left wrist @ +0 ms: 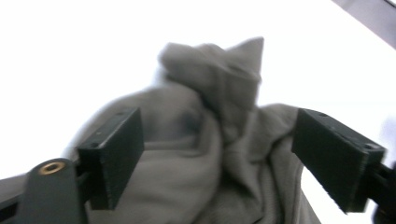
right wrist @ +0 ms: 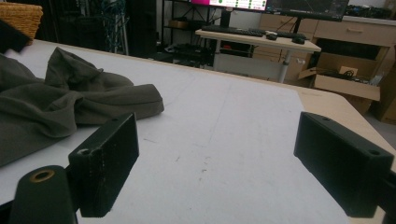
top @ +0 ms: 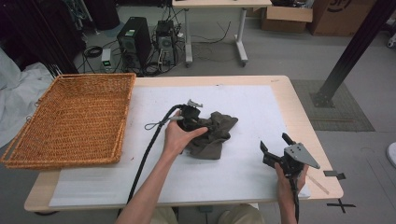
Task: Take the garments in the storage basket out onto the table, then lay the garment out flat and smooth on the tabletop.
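Cloth [top: 212,134], a crumpled olive-grey heap, lies mid-mat on the white mat [top: 243,107], just at 3 o'clock of the left gripper [top: 189,114]. That gripper's jaws stand wide apart straddling the bunched folds, nothing pinched yet. The right gripper [top: 276,147] hovers well apart at 4 o'clock, jaws wide and empty. A basket [top: 70,119] sits at 9 o'clock. The left is far nearer; likely it grabs.
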Motion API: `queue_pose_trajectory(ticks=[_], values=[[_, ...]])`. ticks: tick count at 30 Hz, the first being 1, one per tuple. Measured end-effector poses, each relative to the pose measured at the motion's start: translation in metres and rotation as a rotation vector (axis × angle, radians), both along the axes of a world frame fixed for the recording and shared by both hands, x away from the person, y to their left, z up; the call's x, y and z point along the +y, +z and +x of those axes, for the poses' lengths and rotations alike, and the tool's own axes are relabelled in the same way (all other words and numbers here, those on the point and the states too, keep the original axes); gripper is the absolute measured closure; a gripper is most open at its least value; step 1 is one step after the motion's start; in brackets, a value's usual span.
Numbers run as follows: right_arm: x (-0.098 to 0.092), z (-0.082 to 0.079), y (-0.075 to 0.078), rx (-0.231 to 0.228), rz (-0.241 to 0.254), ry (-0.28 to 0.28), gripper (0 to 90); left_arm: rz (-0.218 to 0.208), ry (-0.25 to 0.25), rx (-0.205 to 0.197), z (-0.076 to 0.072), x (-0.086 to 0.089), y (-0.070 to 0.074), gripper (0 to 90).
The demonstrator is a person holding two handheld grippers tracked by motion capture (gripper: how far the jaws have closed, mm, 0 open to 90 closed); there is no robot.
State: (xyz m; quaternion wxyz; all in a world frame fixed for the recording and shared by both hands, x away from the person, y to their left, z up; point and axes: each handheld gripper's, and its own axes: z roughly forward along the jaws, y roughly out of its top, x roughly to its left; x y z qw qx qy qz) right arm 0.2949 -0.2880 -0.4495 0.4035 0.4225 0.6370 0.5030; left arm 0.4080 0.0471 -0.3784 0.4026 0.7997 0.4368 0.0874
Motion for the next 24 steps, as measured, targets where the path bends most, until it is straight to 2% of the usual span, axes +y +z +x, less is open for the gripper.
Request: queue_pose_trajectory(ticks=[1, 2, 3, 4, 6, 7, 8, 11, 15, 19, 20, 21, 22, 23, 24], values=[[0.0, 0.0, 0.0, -0.001, -0.004, 0.003, 14.2, 0.016, 0.02, -0.044, -0.003, 0.015, 0.014, 16.5], [0.0, 0.0, 0.0, -0.001, -0.004, 0.003, 14.2, 0.016, 0.02, -0.044, -0.003, 0.015, 0.014, 16.5], [0.001, 0.0, 0.0, 0.002, -0.008, 0.006, 14.2, 0.027, 0.044, -0.078, -0.008, 0.035, 0.027, 16.5], [0.001, 0.0, 0.0, 0.002, -0.008, 0.006, 14.2, 0.027, 0.044, -0.078, -0.008, 0.035, 0.027, 16.5], [0.001, 0.0, 0.0, 0.003, -0.013, 0.008, 14.2, 0.039, 0.075, -0.085, -0.011, 0.052, 0.034, 16.5], [0.001, 0.0, 0.0, 0.002, -0.015, 0.008, 14.1, 0.041, 0.082, -0.091, -0.015, 0.067, 0.038, 16.8], [0.001, 0.0, 0.0, 0.002, -0.015, 0.008, 14.1, 0.041, 0.082, -0.091, -0.015, 0.067, 0.038, 17.1], [0.001, 0.0, 0.0, -0.002, -0.015, 0.007, 14.1, 0.055, 0.086, -0.094, -0.02, 0.086, 0.035, 17.7], [0.003, -0.001, 0.0, -0.008, -0.03, 0.01, 14.1, 0.077, 0.108, -0.072, -0.023, 0.098, 0.028, 19.4], [0.005, -0.001, 0.0, -0.006, -0.05, -0.003, 16.0, 0.069, 0.101, -0.061, -0.027, 0.104, 0.023, 20.2], [0.006, 0.0, 0.0, 0.002, -0.056, 0.002, 17.2, 0.07, 0.095, -0.057, -0.027, 0.104, 0.022, 20.6], [0.006, 0.002, 0.001, 0.021, -0.055, 0.011, 22.5, 0.073, 0.089, -0.05, -0.027, 0.103, 0.022, 21.8], [0.006, 0.002, 0.001, 0.021, -0.055, 0.011, 22.5, 0.077, 0.084, -0.049, -0.027, 0.103, 0.021, 21.8], [0.006, 0.005, 0.002, 0.061, -0.023, 0.031, 27.5, 0.079, 0.084, -0.047, -0.027, 0.102, 0.02, 22.0], [0.006, 0.005, 0.002, 0.061, -0.023, 0.031, 27.5, 0.079, 0.084, -0.047, -0.027, 0.102, 0.02, 22.2]])
